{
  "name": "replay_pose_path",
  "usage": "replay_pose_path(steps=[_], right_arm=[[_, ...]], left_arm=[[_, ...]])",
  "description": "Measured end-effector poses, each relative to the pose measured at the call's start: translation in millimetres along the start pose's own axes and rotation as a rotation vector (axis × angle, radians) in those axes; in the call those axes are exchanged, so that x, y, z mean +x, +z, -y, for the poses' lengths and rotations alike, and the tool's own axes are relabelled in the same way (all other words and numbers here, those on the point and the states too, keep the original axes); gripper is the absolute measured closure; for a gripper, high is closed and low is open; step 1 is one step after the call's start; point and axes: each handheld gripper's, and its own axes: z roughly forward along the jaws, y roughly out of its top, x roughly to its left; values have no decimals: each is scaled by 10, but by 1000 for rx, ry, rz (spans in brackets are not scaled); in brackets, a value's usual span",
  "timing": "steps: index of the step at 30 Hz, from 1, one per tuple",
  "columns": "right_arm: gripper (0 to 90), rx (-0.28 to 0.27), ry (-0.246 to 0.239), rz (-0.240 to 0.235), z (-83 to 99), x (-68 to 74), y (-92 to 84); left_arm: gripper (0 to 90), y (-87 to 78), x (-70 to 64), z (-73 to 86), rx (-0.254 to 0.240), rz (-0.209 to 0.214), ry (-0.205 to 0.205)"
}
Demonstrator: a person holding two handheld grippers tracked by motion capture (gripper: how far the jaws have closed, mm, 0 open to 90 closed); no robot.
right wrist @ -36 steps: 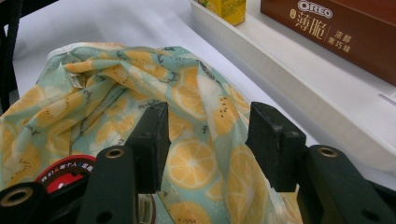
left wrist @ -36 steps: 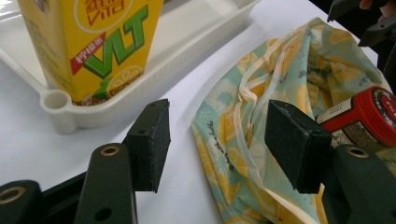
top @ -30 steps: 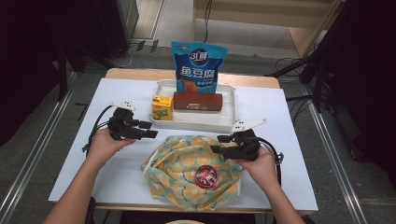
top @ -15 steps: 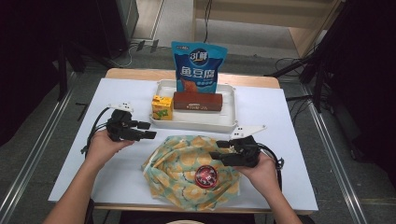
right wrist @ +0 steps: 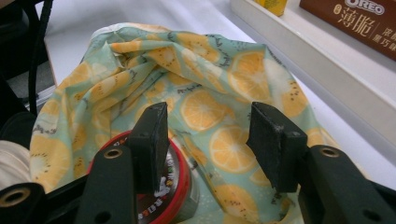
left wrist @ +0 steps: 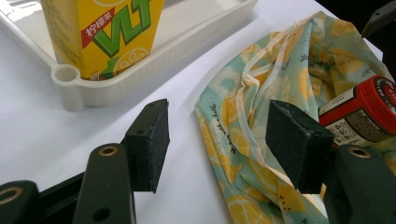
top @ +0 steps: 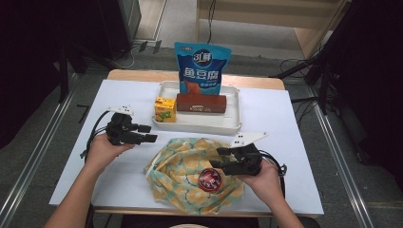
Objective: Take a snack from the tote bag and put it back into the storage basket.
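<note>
A lemon-print drawstring cloth bag point(top: 183, 166) lies crumpled near the table's front edge. A red-lidded can point(top: 210, 179) lies on its side on the cloth. My right gripper point(top: 216, 158) hovers over the bag's right part, just behind the can, jaws open with only cloth beneath them. In the right gripper view the can point(right wrist: 168, 186) sits under the left jaw of that gripper point(right wrist: 208, 140), above the bag point(right wrist: 205, 79). My left gripper point(top: 153, 133) is open to the left of the bag. In the left gripper view it point(left wrist: 219, 140) points at the bag's drawstring edge point(left wrist: 280, 70) and the can point(left wrist: 369, 112).
A white tray point(top: 233, 121) behind the bag holds a yellow lemon tea carton point(top: 165, 109), a brown Oreo box point(top: 201, 103) and an upright blue snack bag point(top: 202, 69). The tray's corner point(left wrist: 70, 84) is close to the left gripper. White table sheet lies on both sides.
My right gripper has drifted toward the table's front edge, nearer the can. The left gripper has stayed where it was.
</note>
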Motion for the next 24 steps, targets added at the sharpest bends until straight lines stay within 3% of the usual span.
replay_pose_path(steps=[16, 24], right_arm=[[459, 8, -12, -27, 105, 122, 32], [398, 16, -23, -46, 131, 172, 80]], left_arm=[[398, 14, 14, 15, 7, 4, -5], [398, 13, 34, 19, 4, 0, -11]])
